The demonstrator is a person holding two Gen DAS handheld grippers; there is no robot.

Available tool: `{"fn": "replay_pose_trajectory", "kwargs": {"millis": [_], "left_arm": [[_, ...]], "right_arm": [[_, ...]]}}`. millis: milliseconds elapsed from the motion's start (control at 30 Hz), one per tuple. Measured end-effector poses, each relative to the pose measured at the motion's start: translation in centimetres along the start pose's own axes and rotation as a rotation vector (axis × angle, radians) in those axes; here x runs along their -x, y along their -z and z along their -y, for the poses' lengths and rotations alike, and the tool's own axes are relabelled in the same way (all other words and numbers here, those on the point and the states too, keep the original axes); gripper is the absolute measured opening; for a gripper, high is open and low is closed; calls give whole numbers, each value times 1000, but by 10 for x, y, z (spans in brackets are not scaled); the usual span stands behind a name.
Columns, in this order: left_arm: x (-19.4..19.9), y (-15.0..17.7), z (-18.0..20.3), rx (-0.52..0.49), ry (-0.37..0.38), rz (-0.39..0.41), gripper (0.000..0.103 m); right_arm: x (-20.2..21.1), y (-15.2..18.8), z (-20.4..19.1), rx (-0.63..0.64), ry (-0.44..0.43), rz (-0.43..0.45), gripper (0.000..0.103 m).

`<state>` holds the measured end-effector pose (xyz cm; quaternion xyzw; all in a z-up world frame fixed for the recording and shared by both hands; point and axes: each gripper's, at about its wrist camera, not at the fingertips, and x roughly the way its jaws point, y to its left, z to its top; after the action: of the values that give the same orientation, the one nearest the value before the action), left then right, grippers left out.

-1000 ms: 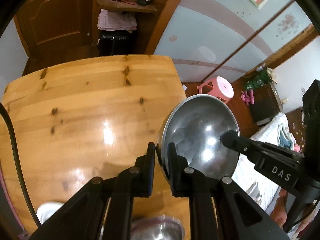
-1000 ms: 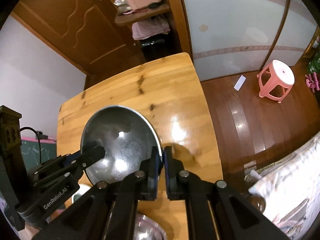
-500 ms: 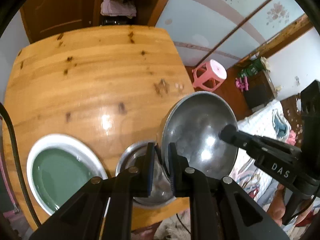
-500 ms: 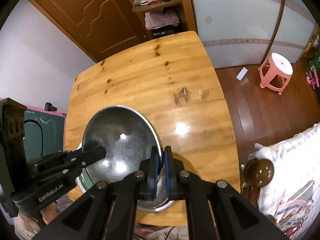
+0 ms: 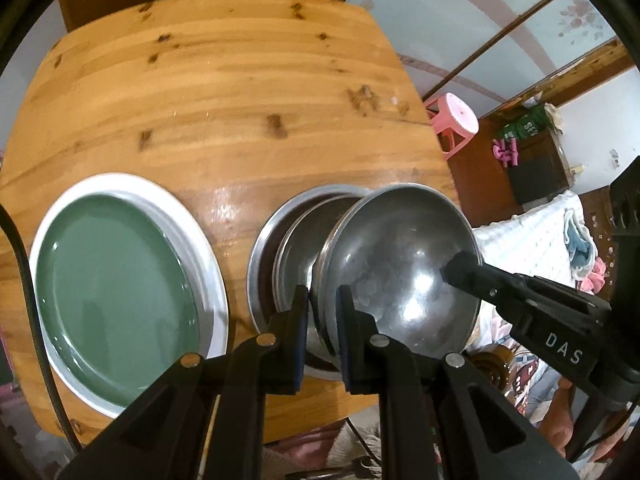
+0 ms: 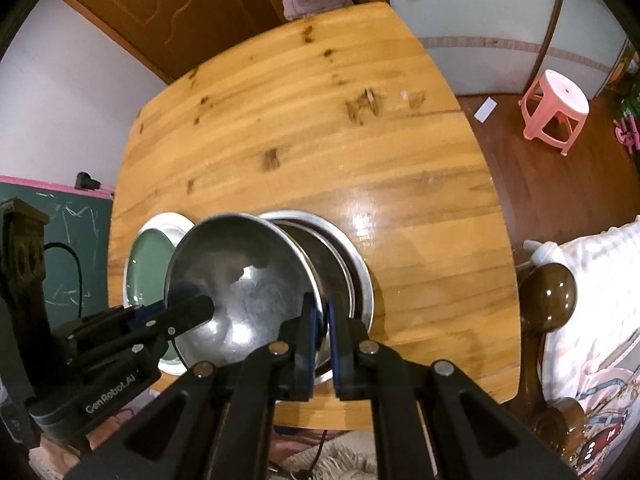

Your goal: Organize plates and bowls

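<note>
The worktop [image 5: 224, 92] was a varnished wooden top with rounded corners, dark knots in the grain and a bright glare patch near its middle. Its far half carried nothing. Two items lay directly on it by the near edge: a white-rimmed plate with a green centre [image 5: 116, 292], lying flat at the left, and just beside it a nested stack of steel dishes [image 5: 276, 240]. Plate and stack sat close together without touching.

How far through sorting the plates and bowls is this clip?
Done: green plate sits on the white plate; steel bowls are nested beside them. In hand: both tools, left and right, grip the big steel bowl above that stack. Left: setting it in.
</note>
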<state>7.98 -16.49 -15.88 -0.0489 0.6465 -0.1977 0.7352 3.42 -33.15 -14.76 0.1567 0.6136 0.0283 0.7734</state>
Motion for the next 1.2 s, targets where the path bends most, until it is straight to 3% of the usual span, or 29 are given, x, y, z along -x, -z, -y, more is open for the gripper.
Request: {"fn": "replay_pose_trajectory", "kwargs": {"millis": [467, 600, 667, 733, 900, 967, 1100, 1200], "left_arm": [[-13, -3, -7, -11, -29, -30, 12], [-6, -4, -5, -29, -32, -9, 21], [0, -5, -5, -35, -45, 10, 35], [7, -7, -4, -47, -63, 41, 36], [26, -13, -5, -46, -51, 84, 41], [36, -15, -5, -49, -54, 112, 50], [61, -19, -3, -62, -52, 179, 54], [80, -19, -1, -65, -40, 227, 65]], "right_arm": [[-28, 1, 0, 20, 29, -54, 6], [-25, 0, -2, 29, 46, -39, 8], [-19, -1, -3, 39, 39, -23, 13], [-14, -2, -5, 46, 46, -7, 20], [3, -4, -10, 75, 53, 46, 21], [12, -5, -12, 84, 46, 66, 21], [35, -5, -16, 103, 37, 128, 22], [54, -5, -19, 114, 22, 176, 27]]}}
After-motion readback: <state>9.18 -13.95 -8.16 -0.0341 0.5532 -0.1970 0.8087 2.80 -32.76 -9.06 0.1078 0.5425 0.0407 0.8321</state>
